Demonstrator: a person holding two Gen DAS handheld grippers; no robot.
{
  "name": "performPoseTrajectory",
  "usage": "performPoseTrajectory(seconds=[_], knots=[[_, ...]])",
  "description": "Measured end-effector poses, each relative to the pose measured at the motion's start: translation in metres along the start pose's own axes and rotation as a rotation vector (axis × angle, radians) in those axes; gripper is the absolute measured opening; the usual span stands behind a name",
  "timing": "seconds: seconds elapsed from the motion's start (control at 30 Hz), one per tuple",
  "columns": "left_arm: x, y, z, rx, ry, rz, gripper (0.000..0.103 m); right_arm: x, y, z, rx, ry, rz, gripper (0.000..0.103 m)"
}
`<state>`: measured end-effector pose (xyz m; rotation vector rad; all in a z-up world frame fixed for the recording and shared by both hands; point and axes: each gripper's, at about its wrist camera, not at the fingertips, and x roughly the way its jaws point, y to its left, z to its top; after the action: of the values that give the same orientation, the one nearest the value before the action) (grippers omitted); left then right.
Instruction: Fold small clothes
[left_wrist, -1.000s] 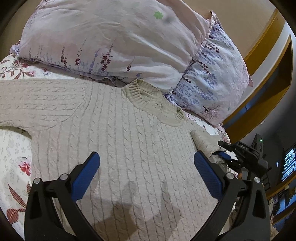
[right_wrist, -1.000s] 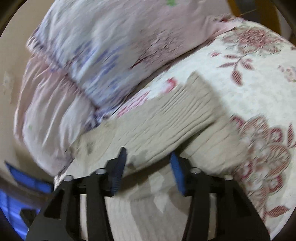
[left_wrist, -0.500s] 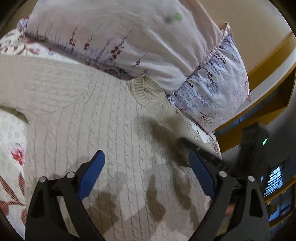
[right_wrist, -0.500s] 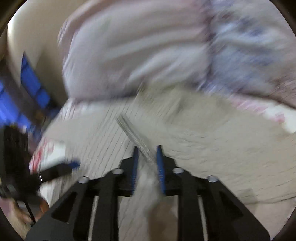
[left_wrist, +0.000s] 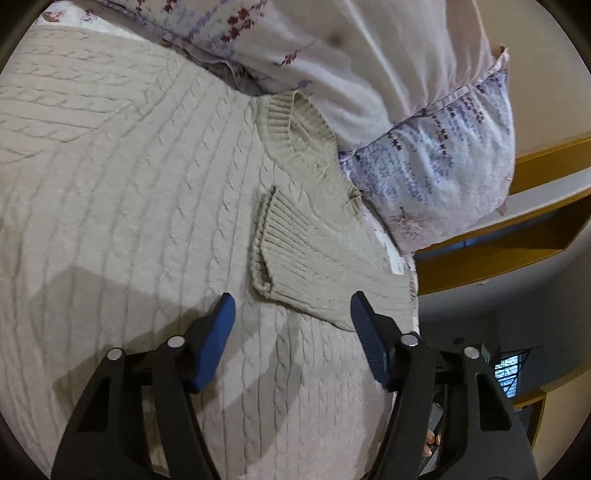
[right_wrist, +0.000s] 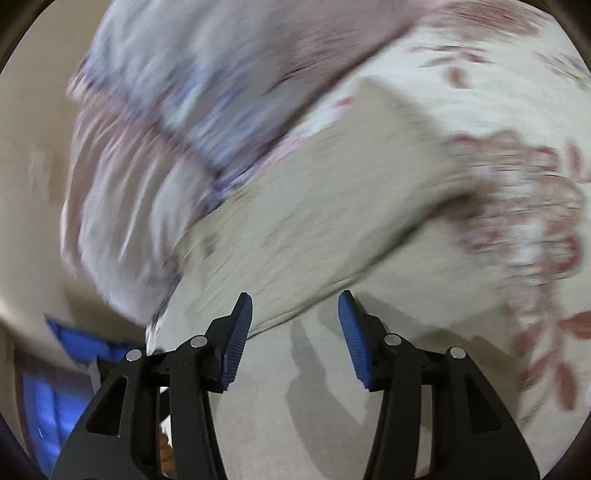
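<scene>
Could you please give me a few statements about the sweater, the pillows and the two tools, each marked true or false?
1. The beige cable-knit sweater lies spread on the bed. True.
2. One sleeve cuff is folded onto the sweater's body. True.
3. The left tool is clamped on the cuff. False: its jaws stand apart, touching no fabric.
4. The floral pillows lie beyond the ribbed collar. True.
5. The right tool grips the sweater. False: its jaws are open with nothing between them.
</scene>
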<state>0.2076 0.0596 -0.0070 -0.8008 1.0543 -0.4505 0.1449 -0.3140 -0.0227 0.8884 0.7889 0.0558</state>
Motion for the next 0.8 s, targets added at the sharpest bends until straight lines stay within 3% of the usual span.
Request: performPoseTrajectory(seconds=[0.1,0.23,0.3,0.43,0.6,0.8], knots=[[0.01,0.0,0.004,-0.022,0.012,0.001,0.052,0.002,-0.02,0.008,0.056,-0.023,0.016,0.05],[0.026,-0.001,0.01,-0.042,0.028,-0.005,0.026,0.002,-0.029,0.018,0.064,-0.082,0.024,0.048],[0.033,-0.004,0.015,-0.033,0.033,-0.007,0.009,0.0,-0.034,0.022,0.068,-0.104,0.026,0.044],[0.026,-0.018,0.027,0.065,-0.021,0.018,0.007,-0.006,-0.038,0.033,0.075,-0.166,0.013,0.042],[-0.004,-0.022,0.045,0.128,-0.135,0.072,0.007,-0.003,-0.04,0.037,0.076,-0.176,0.01,0.036],[-0.009,-0.005,0.051,0.139,-0.153,0.168,0.007,0.003,-0.037,0.029,0.078,-0.2,-0.036,0.036]])
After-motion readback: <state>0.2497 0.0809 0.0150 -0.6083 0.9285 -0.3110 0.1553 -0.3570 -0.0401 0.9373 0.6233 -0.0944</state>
